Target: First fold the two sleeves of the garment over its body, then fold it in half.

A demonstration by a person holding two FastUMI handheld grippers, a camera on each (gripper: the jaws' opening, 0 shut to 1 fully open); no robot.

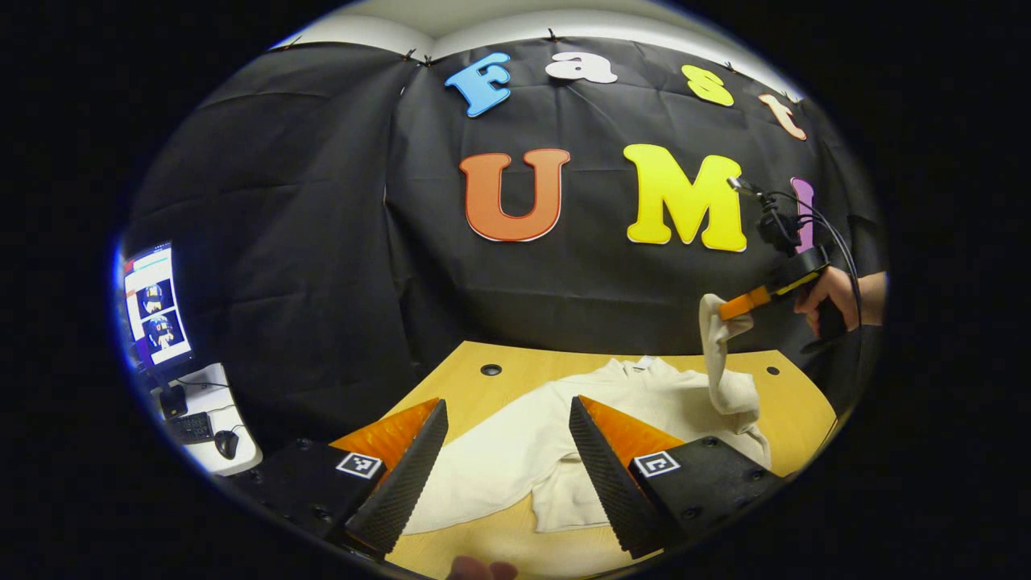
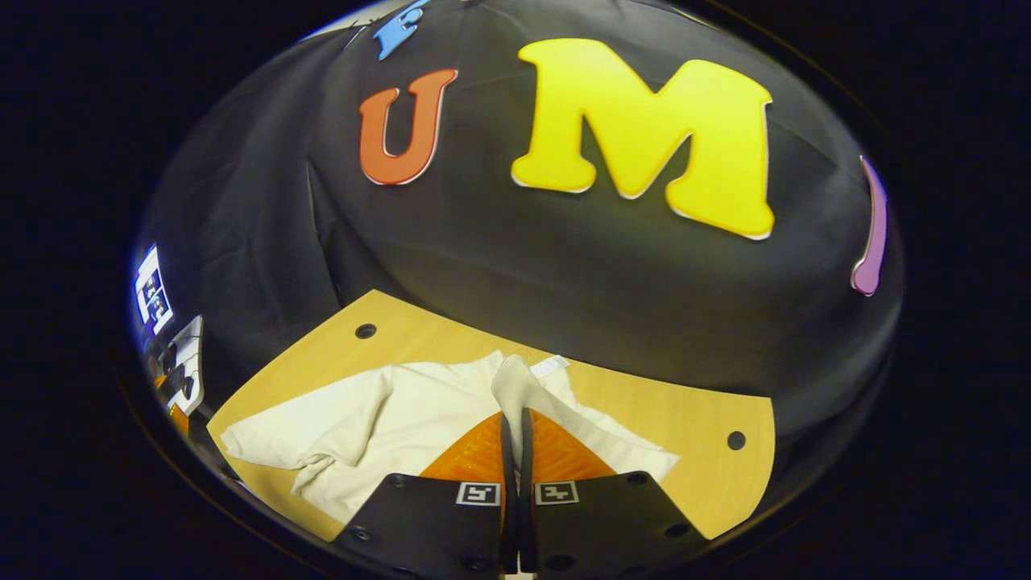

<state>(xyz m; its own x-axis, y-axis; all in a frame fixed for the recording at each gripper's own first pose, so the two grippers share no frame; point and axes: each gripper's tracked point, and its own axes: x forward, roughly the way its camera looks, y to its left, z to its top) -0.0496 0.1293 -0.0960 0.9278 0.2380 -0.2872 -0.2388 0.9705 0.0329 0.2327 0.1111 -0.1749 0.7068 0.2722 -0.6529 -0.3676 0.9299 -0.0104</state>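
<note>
Garment [image 1: 515, 451]: cream, long-sleeved, lying on the wooden table [image 1: 467, 370] with its collar toward the black cloth wall. In the right gripper view the garment [image 2: 378, 419] spreads left of centre, one sleeve [image 2: 282, 435] lying outstretched toward the table's left edge [image 2: 266, 379].

Right sleeve [image 1: 721, 362]: lifted clear of the table, hanging down in a fold from its cuff. In the right gripper view the cuff [image 2: 513, 383] stands up directly ahead of the fingertips.

Right gripper [image 2: 513, 423]: fingers pressed together on the cuff, cloth pinched between them. In the left gripper view this right gripper [image 1: 737, 310] is raised above the garment's far side, held by a hand [image 1: 834, 294] with cables trailing from its top.

Left gripper [image 1: 507, 415]: fingers spread wide, nothing between them, poised over the near part of the garment; whether it touches the cloth is hard to tell.

Monitor [image 1: 153, 310]: at far left, with keyboard [image 1: 189, 427] and mouse [image 1: 227, 443] on a white desk.
</note>
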